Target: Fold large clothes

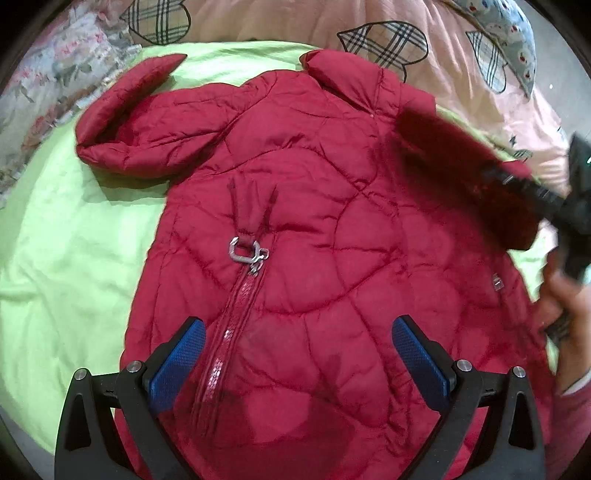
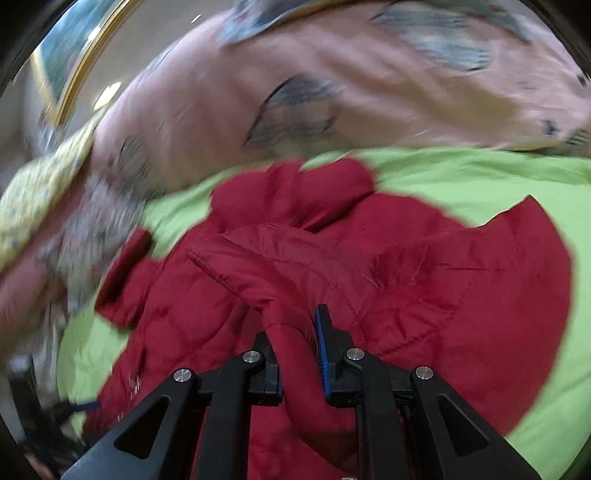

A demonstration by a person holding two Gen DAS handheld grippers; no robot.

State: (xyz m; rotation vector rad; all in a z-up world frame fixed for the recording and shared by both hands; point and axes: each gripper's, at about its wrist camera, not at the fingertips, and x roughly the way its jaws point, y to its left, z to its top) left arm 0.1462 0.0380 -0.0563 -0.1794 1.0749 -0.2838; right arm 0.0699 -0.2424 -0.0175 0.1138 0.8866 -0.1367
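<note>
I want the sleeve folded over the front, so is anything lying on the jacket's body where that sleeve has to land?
Nothing visible does. The right gripper is shut on the sleeve. The jacket front carries only its own zipper pull; the left gripper hovers open above the lower part.

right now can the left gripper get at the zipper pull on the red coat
Probably yes: the left gripper hangs open over the red coat, and the zipper pull lies uncovered just ahead of its fingers.

The jacket (image 1: 295, 221) lies spread flat on the sheet (image 1: 74, 240) of the bed, one sleeve (image 1: 122, 122) bent out to its left, the quilt (image 1: 258, 26) bunched behind it.
</note>
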